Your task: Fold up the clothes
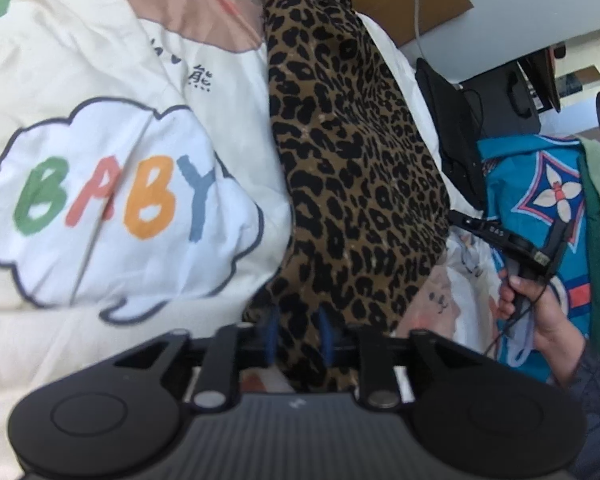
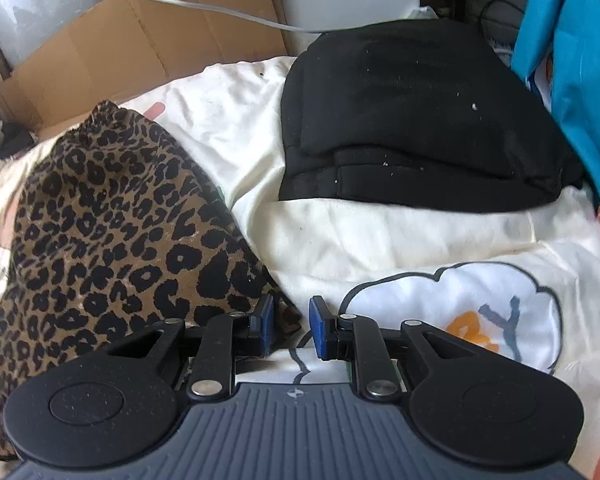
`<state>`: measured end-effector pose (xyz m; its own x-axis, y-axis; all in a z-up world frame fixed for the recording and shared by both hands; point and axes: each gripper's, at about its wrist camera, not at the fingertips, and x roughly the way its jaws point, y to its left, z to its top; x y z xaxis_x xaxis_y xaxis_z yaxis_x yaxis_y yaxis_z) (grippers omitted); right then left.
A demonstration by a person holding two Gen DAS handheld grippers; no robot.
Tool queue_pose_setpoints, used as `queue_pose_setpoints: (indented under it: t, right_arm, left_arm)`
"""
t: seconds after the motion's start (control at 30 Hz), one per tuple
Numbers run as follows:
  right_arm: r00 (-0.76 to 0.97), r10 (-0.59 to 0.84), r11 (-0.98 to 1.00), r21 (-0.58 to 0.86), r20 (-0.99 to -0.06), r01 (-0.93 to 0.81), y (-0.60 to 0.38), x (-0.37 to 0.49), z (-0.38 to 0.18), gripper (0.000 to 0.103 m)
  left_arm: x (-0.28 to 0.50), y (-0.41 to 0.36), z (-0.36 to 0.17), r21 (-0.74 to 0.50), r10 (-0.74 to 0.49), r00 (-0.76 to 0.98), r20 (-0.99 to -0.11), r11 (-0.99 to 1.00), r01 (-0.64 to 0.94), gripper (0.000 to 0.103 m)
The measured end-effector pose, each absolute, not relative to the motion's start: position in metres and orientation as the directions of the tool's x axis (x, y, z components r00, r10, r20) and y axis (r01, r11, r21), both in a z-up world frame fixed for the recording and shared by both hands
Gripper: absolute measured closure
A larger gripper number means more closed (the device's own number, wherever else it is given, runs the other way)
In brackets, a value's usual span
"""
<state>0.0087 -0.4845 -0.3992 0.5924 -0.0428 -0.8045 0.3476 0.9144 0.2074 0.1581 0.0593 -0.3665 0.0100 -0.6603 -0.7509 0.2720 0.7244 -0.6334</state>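
Note:
A leopard-print garment (image 1: 352,168) lies in a long strip across the cream bed cover (image 1: 80,60), running from the far end down to my left gripper (image 1: 299,334). The left gripper's blue pads stand a little apart, and the near end of the cloth lies slack between and over them. In the right wrist view the same garment (image 2: 112,216) is heaped at the left. Its near corner reaches the left pad of my right gripper (image 2: 291,322). Those jaws are slightly apart, with the bed cover showing through the gap. A person's hand (image 1: 540,320) holds that gripper's handle.
A folded black garment (image 2: 420,120) rests on the bed cover (image 2: 380,232) beyond my right gripper. A blue patterned cloth (image 2: 572,60) hangs at the right. Flattened cardboard (image 2: 140,52) and a white cable (image 2: 220,10) lie behind. The printed BABY cloud (image 1: 100,200) is left of the leopard strip.

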Motion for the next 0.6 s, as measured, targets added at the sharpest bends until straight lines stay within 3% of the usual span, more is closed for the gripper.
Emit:
queue_pose_setpoints:
  t: [0.13, 0.6]
  right_arm:
    - [0.589, 0.002, 0.910, 0.245, -0.808, 0.333, -0.487, 0.010, -0.402, 0.075]
    - [0.578, 0.060, 0.887, 0.309, -0.814, 0.343, -0.496, 0.008, -0.410, 0.074]
  left_arm:
    - [0.155, 0.066, -0.369, -0.650, -0.670, -0.011, -0.742, 0.715, 0.258, 0.066]
    - [0.153, 0.073, -0.410, -0.742, -0.742, -0.047, -0.669, 0.662, 0.103, 0.064]
